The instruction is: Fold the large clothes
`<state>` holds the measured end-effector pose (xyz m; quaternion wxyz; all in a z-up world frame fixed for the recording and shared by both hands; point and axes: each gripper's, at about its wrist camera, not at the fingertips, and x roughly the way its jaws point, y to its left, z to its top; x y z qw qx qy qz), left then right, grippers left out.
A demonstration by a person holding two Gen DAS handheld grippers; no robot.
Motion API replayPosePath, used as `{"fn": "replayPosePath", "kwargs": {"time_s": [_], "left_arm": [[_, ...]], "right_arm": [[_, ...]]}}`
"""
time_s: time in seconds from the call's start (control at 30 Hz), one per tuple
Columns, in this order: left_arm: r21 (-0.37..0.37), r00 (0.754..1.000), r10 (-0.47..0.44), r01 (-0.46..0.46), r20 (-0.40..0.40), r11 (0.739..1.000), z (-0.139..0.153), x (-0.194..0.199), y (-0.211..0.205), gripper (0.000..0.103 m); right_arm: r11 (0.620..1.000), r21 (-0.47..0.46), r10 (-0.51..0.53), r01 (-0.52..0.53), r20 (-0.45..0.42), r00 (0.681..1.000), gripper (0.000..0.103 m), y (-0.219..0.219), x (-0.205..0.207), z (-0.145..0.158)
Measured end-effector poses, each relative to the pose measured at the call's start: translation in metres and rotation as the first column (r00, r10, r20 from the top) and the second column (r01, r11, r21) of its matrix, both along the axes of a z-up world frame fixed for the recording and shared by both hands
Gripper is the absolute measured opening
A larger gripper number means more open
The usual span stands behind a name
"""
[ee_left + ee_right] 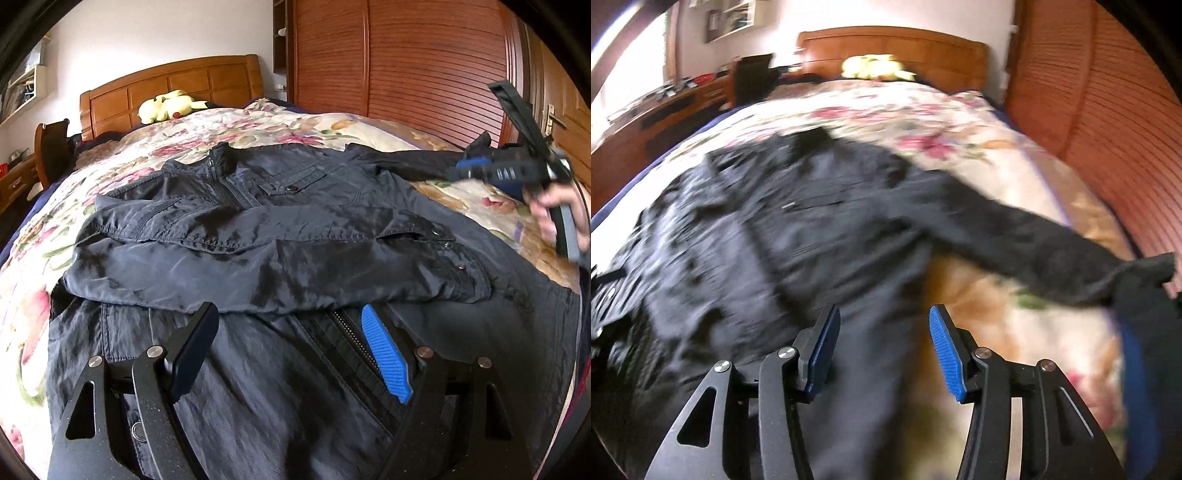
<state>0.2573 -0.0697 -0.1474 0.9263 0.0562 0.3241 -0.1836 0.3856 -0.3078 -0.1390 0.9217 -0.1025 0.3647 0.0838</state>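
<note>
A dark navy zip jacket [280, 229] lies spread on a floral bedspread [258, 125], collar toward the headboard. One sleeve [229, 266] is folded across its chest. My left gripper [288, 310] stands open just over the lower front beside the zipper [354, 336], nothing between its pads. In the blurred right wrist view the other sleeve [1034, 251] stretches out to the right over the bedspread [960, 147]. My right gripper [883, 310] is open and empty above the jacket's [798, 229] right edge. A hand holds the right gripper [476, 168] above that sleeve.
A yellow plush toy [166, 105] lies by the wooden headboard [170, 81]. A slatted wooden wardrobe [406, 66] runs along the bed's right side. A chair [51, 147] and desk [665, 107] stand on the left. A dark sleeve of the person [1148, 350] is at the right edge.
</note>
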Motion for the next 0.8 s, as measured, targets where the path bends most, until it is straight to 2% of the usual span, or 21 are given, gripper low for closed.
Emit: {"fn": "replayPosePath", "kwargs": {"time_s": [0.13,0.3,0.43,0.63,0.8], "left_arm": [[-0.023,1.0,0.008,-0.009,-0.012,1.0,-0.001,0.002,0.004,0.081],[-0.028,1.0,0.011,-0.011,-0.017,1.0,-0.002,0.003,0.005,0.081],[-0.024,1.0,0.011,-0.011,-0.015,1.0,-0.003,0.003,0.005,0.081],[-0.021,1.0,0.011,-0.012,-0.017,1.0,-0.003,0.003,0.005,0.081],[-0.02,1.0,0.011,-0.012,-0.017,1.0,-0.003,0.003,0.004,0.081]], "right_arm": [[0.99,-0.082,-0.115,0.119,0.049,0.992,0.052,-0.043,0.022,0.027],[0.94,-0.139,-0.298,0.31,0.1,0.949,0.052,-0.11,0.047,0.064],[0.892,-0.136,-0.416,0.431,0.125,0.901,0.052,-0.15,0.054,0.085],[0.831,-0.093,-0.539,0.548,0.104,0.836,0.052,-0.182,0.06,0.088],[0.812,-0.049,-0.581,0.582,0.043,0.813,0.052,-0.192,0.072,0.086]]}}
